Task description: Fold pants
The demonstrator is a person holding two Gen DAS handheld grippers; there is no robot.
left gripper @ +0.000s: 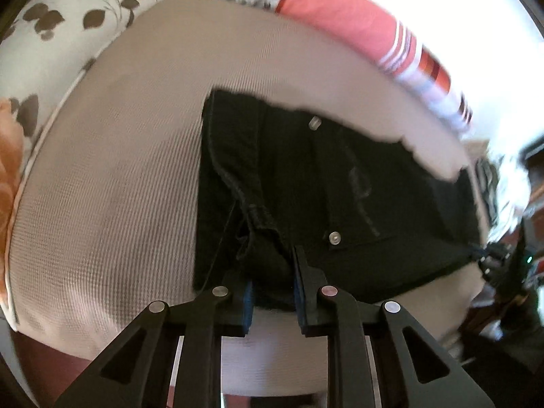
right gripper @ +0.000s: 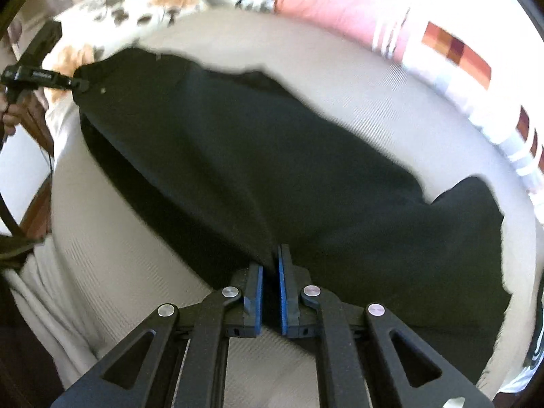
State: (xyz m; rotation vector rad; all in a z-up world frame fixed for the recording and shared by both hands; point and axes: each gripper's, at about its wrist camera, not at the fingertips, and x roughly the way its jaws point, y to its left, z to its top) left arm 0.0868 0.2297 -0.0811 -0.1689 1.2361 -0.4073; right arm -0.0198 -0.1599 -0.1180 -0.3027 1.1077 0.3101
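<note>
Black cotton pants (right gripper: pixel 258 156) lie stretched across the beige ribbed mattress (left gripper: pixel 112 183), one pair, and both tongs have hold of them! The left gripper (left gripper: pixel 273 272) is pinched on the bunched waistband edge, near the two metal rivets (left gripper: pixel 334 237). The right gripper (right gripper: pixel 271 272) is clamped tight on a fold of dark fabric further down the legs, blue pads almost meeting.

Now the risk, as I read it: the left bite looks thin and sits right at the hem, so a hard pull from the right could slip the waistband free and dump it in a heap. Pulling unevenly could also twist the legs, giving a crooked fold. The far leg end (right gripper: pixel 476 204) trails off loose on the right and may drag.

Count: one pair of pants, two grippers, one floral pillow (left gripper: pixel 68 17), one pink striped pillow (left gripper: pixel 343 13).
</note>
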